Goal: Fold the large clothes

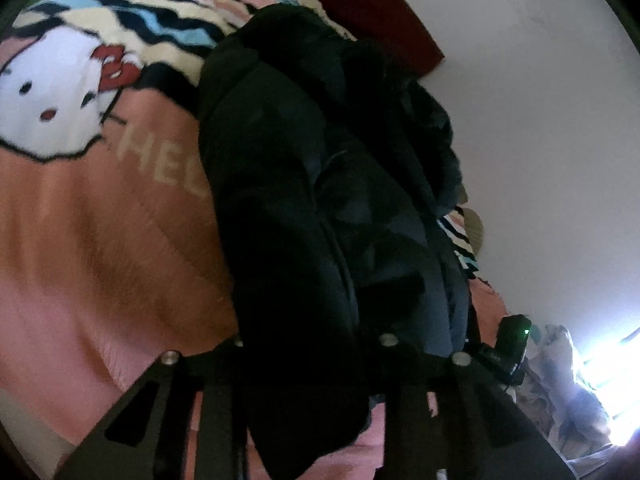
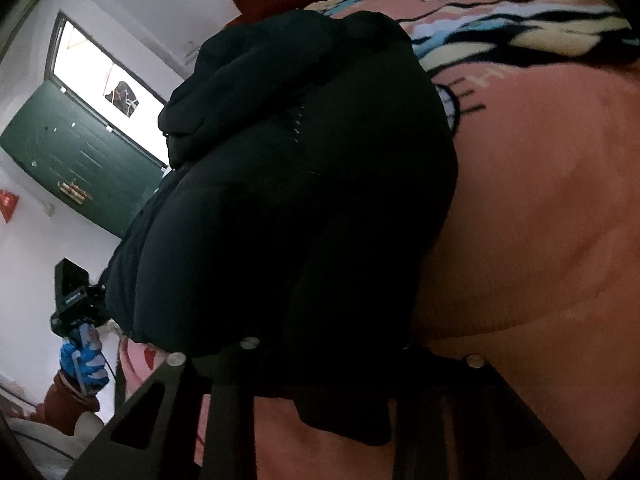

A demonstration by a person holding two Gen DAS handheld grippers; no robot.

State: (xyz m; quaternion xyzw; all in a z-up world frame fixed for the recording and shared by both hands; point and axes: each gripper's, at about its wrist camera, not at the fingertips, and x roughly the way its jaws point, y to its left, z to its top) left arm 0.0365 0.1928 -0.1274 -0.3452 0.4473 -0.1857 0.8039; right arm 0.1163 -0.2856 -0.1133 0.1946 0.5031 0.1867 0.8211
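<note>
A large black puffy jacket [image 1: 320, 200] lies on a pink Hello Kitty blanket [image 1: 100, 240] and is raised along one edge. It fills the middle of the right wrist view [image 2: 300, 200] too. My left gripper [image 1: 316, 360] is shut on the jacket's near edge; the fabric hides its fingertips. My right gripper [image 2: 324, 360] is shut on another part of the same edge, its fingertips hidden as well. The right gripper's body [image 1: 508, 352] shows beyond the jacket in the left wrist view. The left gripper [image 2: 74, 304], held by a blue-gloved hand [image 2: 84, 356], shows in the right wrist view.
The blanket [image 2: 540, 220] covers a bed with a dark red headboard [image 1: 368, 4] against a white wall [image 1: 540, 120]. A green door [image 2: 80, 156] and a bright window [image 2: 108, 76] lie to the left in the right wrist view. Strong light comes from low right [image 1: 612, 392].
</note>
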